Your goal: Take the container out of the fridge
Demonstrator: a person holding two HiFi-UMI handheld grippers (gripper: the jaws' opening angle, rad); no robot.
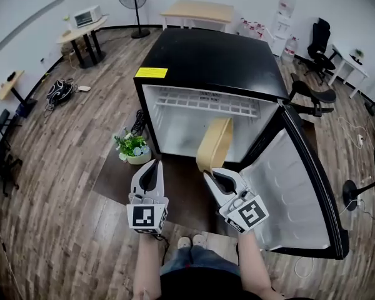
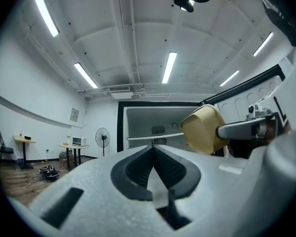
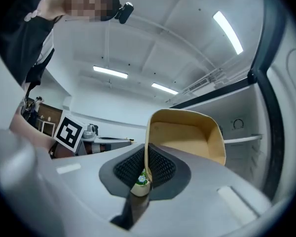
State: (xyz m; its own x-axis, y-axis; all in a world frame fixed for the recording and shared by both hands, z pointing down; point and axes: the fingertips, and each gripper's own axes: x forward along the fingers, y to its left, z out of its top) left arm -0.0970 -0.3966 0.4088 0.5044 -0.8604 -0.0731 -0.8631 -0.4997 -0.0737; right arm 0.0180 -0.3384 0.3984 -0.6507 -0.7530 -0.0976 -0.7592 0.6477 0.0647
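Pinched by one thin wall in the right gripper [image 1: 207,175]: the tan container [image 1: 214,144], standing on edge in the air, just before the front edge of the open fridge [image 1: 212,61], near its door [image 1: 287,186]. To the left, pressed together on nothing: left gripper [image 1: 152,166].

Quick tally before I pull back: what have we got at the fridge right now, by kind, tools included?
1 fridge, door open
1 container, rim clamped in the right tool
1 potted plant, on the floor beside the fridge
2 tools: the right tool, and the left tool, shut and empty
Total: 5
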